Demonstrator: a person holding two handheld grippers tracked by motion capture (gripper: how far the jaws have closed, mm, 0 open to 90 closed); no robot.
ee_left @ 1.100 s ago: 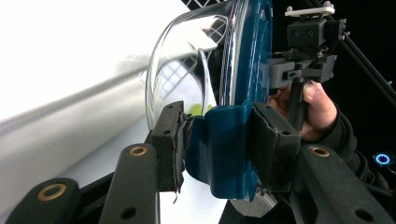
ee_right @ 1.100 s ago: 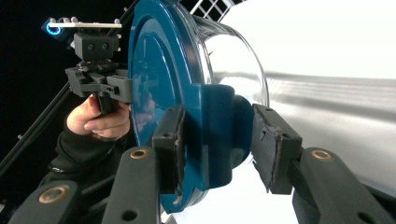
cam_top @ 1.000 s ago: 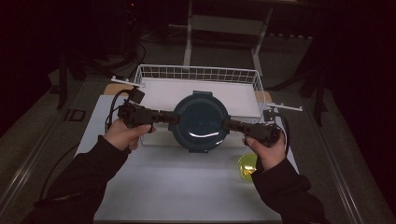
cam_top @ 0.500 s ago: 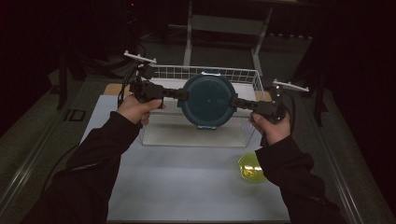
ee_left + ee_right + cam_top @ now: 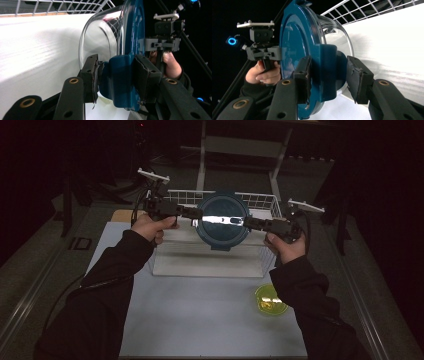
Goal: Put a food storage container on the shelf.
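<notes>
A round clear glass container with a dark blue lid [image 5: 222,220] hangs in the air over the white wire basket [image 5: 260,200], its lid turned toward the person. My left gripper [image 5: 197,214] is shut on the lid's left side latch [image 5: 122,80], one pad on either side of it. From the other side, my right gripper [image 5: 248,222] is shut on the opposite latch [image 5: 328,75]. In the right gripper view the blue lid [image 5: 294,50] stands on edge, with the glass bowl [image 5: 337,30] bulging behind it.
The basket stands at the far end of the white table top [image 5: 200,320]. A small yellow-green bowl [image 5: 270,300] sits near the right front, below the right forearm. Dark floor and a metal stand lie beyond the table.
Both hands have carried the container away from the person and slightly up, from in front of the basket to above it. The grips look unchanged.
</notes>
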